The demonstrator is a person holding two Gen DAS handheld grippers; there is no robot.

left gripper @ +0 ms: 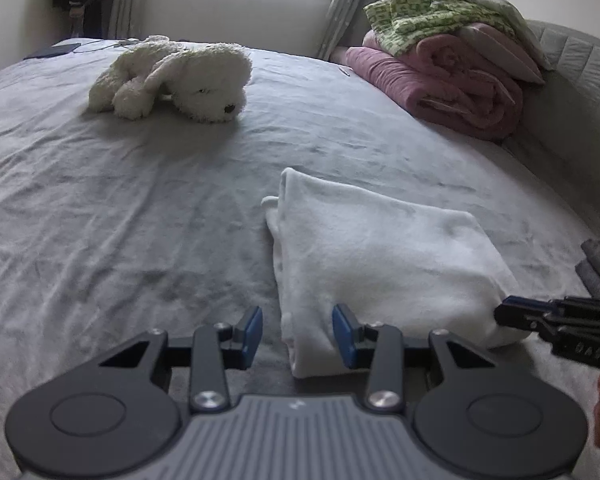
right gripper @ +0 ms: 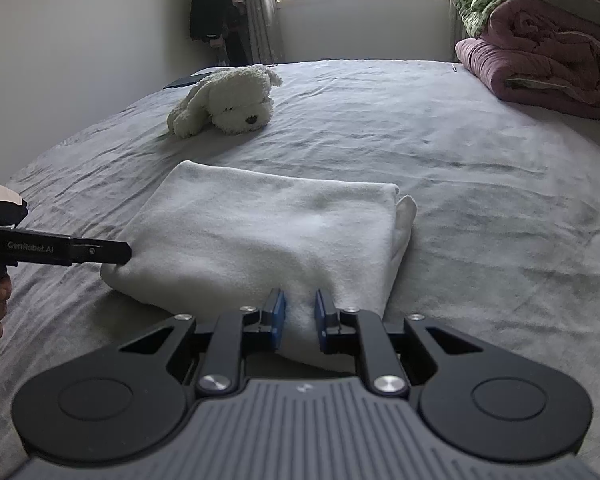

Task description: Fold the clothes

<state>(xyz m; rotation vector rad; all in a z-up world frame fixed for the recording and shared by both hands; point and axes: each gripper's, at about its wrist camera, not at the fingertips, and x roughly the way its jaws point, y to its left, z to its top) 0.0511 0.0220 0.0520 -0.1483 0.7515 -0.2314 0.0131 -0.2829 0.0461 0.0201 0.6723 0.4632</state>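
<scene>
Grey sheet [left gripper: 120,220] covers the bed in front of me, with a plush dog [left gripper: 180,80] lying farther back and a stack of quilts [left gripper: 452,64] at the far right, under the window.

On the near part of the bed lies the white garment [left gripper: 380,256], already folded into a thick, roughly square bundle, with a small flap poking out at its far corner.

My right gripper [right gripper: 299,314] has its jaws narrow, pinching a bunch of the garment's near edge. My left gripper [left gripper: 297,334] sits at the other near corner; its jaws stand partly apart, the corner between them, and the pads do not look pressed on the cloth.

I judge the folding nearly done: this is either a last fold or a tidy-up of the bundle. Next I would close the left jaws on that corner so both sides lift together, keeping the layers from sliding apart, then carry the near edge over evenly or set the bundle aside.
</scene>
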